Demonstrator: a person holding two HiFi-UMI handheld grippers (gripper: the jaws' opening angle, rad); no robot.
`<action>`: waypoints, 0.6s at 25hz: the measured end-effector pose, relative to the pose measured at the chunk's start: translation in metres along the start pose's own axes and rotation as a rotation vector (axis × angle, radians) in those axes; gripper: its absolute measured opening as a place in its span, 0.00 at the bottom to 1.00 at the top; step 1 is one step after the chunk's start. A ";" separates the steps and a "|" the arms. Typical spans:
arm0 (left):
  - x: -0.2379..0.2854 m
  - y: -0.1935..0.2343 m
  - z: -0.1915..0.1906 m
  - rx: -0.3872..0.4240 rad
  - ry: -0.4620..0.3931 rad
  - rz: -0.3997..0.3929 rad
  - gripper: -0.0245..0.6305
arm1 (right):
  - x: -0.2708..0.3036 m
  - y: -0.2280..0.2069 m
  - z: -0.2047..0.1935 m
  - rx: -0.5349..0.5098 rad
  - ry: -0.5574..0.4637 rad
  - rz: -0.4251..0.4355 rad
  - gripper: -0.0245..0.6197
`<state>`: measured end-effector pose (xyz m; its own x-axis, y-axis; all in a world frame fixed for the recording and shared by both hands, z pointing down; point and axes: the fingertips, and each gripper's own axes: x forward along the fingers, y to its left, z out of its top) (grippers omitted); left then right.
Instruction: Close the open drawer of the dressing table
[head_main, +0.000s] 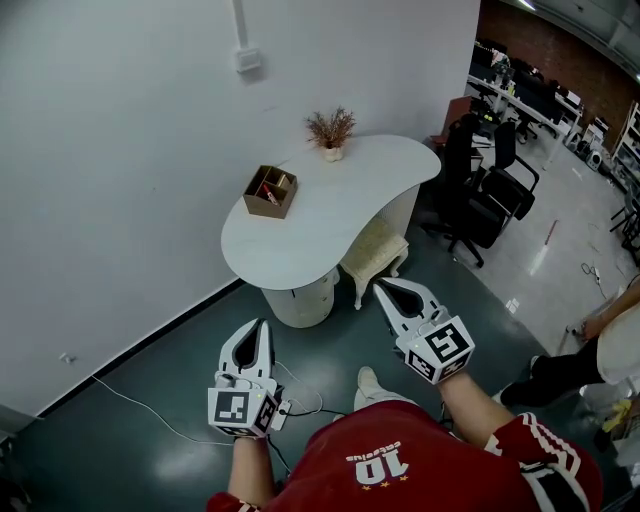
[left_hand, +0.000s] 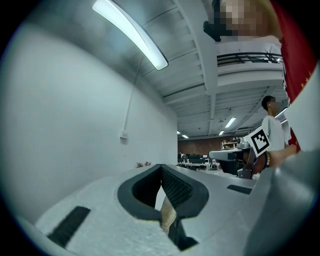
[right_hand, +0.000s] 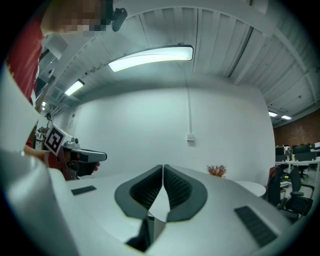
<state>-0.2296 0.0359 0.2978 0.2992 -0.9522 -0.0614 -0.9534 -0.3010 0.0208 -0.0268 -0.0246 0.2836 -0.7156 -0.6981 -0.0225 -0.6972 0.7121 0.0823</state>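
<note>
Head view: the person stands well back from the dressing table (head_main: 320, 222), holding the left gripper (head_main: 262, 325) and right gripper (head_main: 382, 288) level in front, both shut and empty. The approach looks to be the step in hand. I cannot make out the open drawer from here; it is probably in the round pedestal (head_main: 298, 300) beside the stool (head_main: 376, 250). The next move calls for walking closer and setting a closed tip against the drawer front. The white top carries a box (head_main: 270, 192) and a dried plant (head_main: 330, 130); a cable (head_main: 130, 400) crosses the dark floor (head_main: 180, 345), with office chairs (head_main: 490, 190) to the right. Left gripper view: its jaws (left_hand: 160, 166) meet, holding nothing, facing the white wall (left_hand: 75, 125). Right gripper view: its jaws (right_hand: 163, 166) are together and empty, with the plant (right_hand: 216, 171) beyond.
</note>
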 end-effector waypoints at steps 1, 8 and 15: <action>-0.001 0.001 0.001 -0.003 0.001 0.004 0.04 | 0.000 0.002 0.001 -0.001 -0.001 0.003 0.05; -0.008 0.005 0.000 -0.004 -0.002 0.024 0.04 | 0.005 0.007 0.004 0.000 -0.014 0.026 0.05; -0.006 0.009 0.000 -0.011 -0.012 0.050 0.04 | 0.015 0.003 0.004 0.004 -0.022 0.046 0.04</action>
<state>-0.2404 0.0392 0.2982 0.2510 -0.9653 -0.0724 -0.9666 -0.2540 0.0354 -0.0393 -0.0326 0.2793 -0.7478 -0.6626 -0.0409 -0.6635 0.7439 0.0801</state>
